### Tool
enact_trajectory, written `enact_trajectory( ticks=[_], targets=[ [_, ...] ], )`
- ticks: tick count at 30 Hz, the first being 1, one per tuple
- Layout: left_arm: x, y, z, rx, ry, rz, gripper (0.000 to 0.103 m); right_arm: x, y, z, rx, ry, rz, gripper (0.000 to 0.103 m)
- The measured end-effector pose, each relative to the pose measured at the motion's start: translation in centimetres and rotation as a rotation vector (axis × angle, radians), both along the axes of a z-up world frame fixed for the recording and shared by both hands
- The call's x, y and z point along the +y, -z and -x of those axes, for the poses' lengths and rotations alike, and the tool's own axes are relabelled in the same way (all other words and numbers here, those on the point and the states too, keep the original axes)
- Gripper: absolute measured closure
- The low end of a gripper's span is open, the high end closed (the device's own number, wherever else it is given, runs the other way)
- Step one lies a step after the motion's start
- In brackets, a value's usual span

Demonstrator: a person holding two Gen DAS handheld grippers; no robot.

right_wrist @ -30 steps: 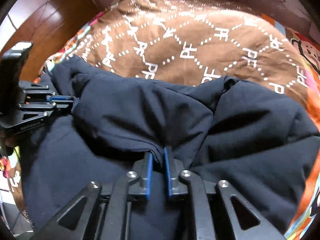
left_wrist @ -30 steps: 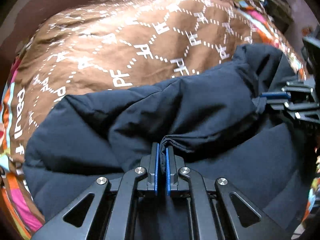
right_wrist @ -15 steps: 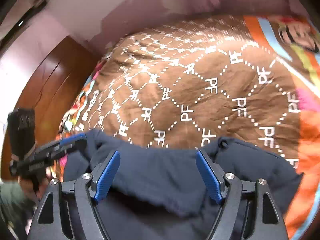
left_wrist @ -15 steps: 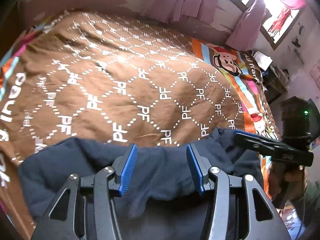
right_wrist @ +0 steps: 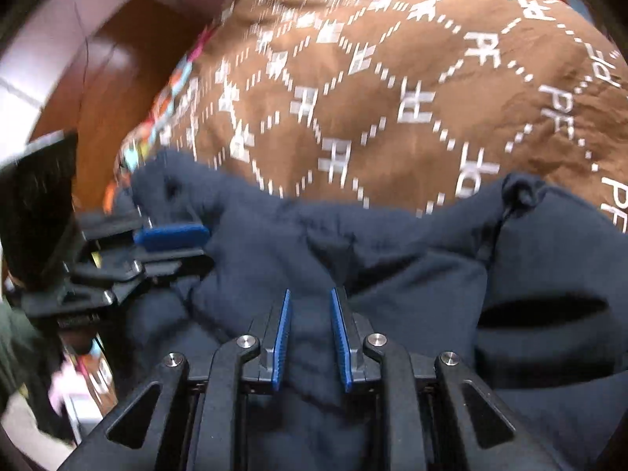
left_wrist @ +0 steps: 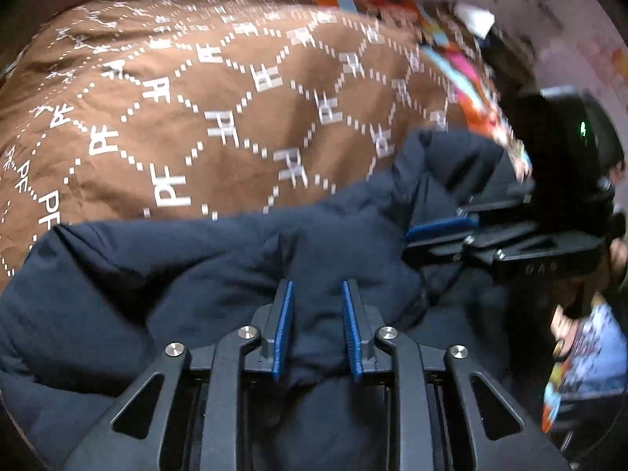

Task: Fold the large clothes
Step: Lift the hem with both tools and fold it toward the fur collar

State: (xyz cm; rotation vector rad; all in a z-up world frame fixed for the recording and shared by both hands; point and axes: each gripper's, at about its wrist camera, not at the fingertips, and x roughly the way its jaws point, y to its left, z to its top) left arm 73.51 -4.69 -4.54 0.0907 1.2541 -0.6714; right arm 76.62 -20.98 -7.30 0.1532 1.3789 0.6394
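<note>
Matt navy cloth jacket (left_wrist: 219,274) — brown printed bedspread (left_wrist: 243,90), seemingly soft cloth.

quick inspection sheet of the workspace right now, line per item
surface: brown PF-print bedspread on a bed.
job's things: dark navy padded jacket bunched along the near edge.
clutter: blurred colourful items at the far right, unidentifiable.
grippers: left gripper and right gripper both part open, jacket fabric between the fingers, grip unclear.
cables: nothing seen.
surroundings: wooden panel beside the bed.
</note>
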Motion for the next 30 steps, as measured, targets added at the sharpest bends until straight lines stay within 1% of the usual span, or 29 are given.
enact_trajectory(
  ticks=[2,4,6,9,13,16,19,21,23,24,27,30],
  targets=[
    [-0.1,0.9,-0.1,0.028,0.024,-0.067,0.091,0.2,0.6,-0.1,0.04,-0.027,0.03,0.086],
    [0.0,1.8,-0.4,0.072,0.028,-0.099,0.094,0.4,1.5,-0.3,0.085,-0.037,0.039,0.086],
    [0.1,2.5,-0.9,0.109,0.011,-0.114,0.096,0.7,2.3,-0.4,0.11,-0.037,0.055,0.087],
    [0.0,3.8,-1.2,0.149,-0.027,-0.147,0.099,1.7,3.4,-0.4,0.124,-0.054,0.105,0.088],
    [-0.6,5.0,-0.8,0.126,-0.037,-0.192,0.099,3.6,4.2,0.0,0.078,-0.105,0.195,0.089],
    [-0.9,5.8,-0.7,0.101,-0.048,-0.216,0.099,4.4,4.9,0.1,0.062,-0.1,0.229,0.09],
    [-1.2,6.0,-0.2,0.063,-0.058,-0.23,0.099,4.5,5.2,0.5,0.037,-0.081,0.225,0.09],
    [-0.7,5.4,0.3,0.05,-0.074,-0.196,0.099,4.0,4.7,1.1,0.018,-0.067,0.2,0.09],
    [0.2,4.7,0.8,0.054,-0.085,-0.163,0.099,3.0,3.9,2.0,0.011,-0.053,0.181,0.09],
    [0.5,4.6,1.0,0.056,-0.085,-0.158,0.099,2.6,3.4,2.4,0.014,-0.052,0.181,0.09],
    [1.2,4.4,1.8,0.056,-0.073,-0.165,0.099,1.8,3.0,3.1,0.023,-0.052,0.181,0.09],
    [0.9,4.8,1.6,0.053,-0.094,-0.185,0.099,1.8,3.9,3.0,0.017,-0.024,0.194,0.09]
  ],
)
